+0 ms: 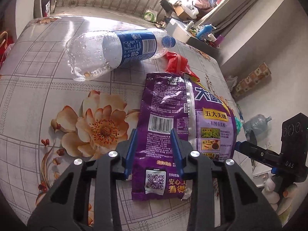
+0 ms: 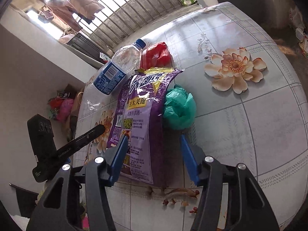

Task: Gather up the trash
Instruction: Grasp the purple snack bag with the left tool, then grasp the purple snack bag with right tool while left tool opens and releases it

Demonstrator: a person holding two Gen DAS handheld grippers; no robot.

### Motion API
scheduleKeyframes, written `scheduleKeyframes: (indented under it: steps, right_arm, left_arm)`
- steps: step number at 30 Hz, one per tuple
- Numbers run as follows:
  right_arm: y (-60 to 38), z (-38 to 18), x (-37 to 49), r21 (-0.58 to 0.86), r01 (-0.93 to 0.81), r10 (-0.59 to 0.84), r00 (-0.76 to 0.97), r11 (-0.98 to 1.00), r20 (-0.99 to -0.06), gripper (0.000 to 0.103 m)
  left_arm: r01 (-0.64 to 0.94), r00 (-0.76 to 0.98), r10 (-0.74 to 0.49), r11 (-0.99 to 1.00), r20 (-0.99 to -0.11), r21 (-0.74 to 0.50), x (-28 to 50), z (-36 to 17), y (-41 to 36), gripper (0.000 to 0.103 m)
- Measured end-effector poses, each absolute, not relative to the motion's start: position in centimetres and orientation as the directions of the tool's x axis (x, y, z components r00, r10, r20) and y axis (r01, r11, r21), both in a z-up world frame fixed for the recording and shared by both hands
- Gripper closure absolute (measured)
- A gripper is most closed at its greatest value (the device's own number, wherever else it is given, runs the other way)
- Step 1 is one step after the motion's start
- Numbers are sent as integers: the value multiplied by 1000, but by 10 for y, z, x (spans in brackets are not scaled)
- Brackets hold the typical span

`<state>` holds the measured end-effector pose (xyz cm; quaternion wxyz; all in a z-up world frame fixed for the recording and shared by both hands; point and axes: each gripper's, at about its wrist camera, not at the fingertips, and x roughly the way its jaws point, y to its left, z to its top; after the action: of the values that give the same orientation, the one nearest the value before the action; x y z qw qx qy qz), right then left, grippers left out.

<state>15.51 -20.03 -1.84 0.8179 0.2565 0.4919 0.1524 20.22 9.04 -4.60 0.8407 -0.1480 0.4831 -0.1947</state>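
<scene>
Purple snack wrapper (image 1: 179, 127) flat on floral table (image 1: 48, 73), bottle (image 1: 115, 50) at eleven o'clock. Left gripper (image 1: 154, 144) and right gripper (image 2: 154, 150) astride opposite edges, jaws apart, not yet pinching, seemingly for a two-sided lift.

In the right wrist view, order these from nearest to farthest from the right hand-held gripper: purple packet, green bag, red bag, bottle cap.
1. Purple packet: between the fingers.
2. Green bag: just ahead, right.
3. Red bag: beyond the packet.
4. Bottle cap: farthest, left of the red bag.
</scene>
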Motion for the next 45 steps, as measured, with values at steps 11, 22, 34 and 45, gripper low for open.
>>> scheduleKeyframes:
  steps: [11,22,34,45]
  right_arm:
    - [-184,-30,175,578,-9,522,440,816,-731,60]
    - [-175,-4,160,547,-120,524,510,829,-682,98]
    - [-262,46,130,629,-87,488,715,773,-501,99]
    - [-345,19,91,712,85,408,769,697,-492,99]
  left_arm:
    - [195,426,-457,889,-781,-413,197,-63,83,81]
    - [189,421,-487,872,-765,-451,196,-59,87,82]
    - [307,458,-545,838,-703,-451,197,-18,52,82]
    - [376,406,-575,814,-710,-443,207,-15,7,82]
